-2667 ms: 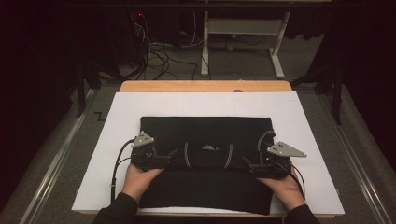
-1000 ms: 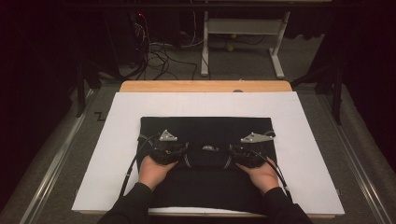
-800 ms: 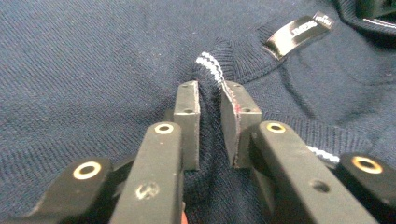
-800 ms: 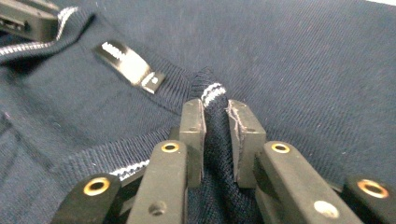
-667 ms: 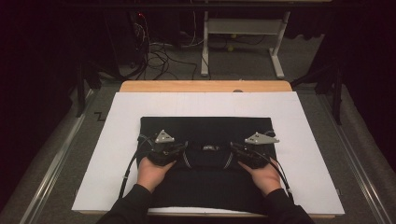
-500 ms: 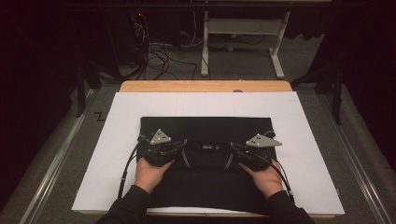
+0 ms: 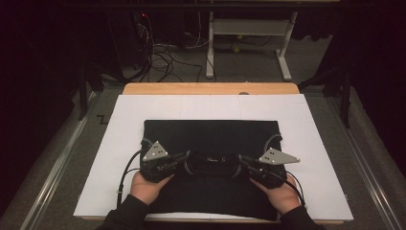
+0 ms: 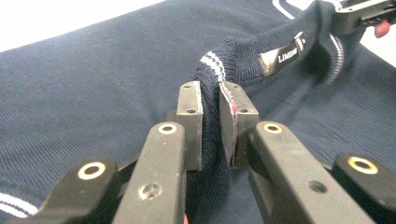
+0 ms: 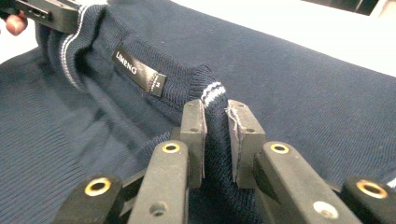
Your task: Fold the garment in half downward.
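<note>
Along left gripper jaws: sweater collar pinched, label legible.

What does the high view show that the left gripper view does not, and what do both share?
High view alone: the whole white table, the floor cables, both hands and the right tongs.

Left gripper view alone: the collar's white stripes, its label, and the left tongs pinching the collar fold.

Both: the dark sweater lying flat, its collar gripped on each side.
</note>
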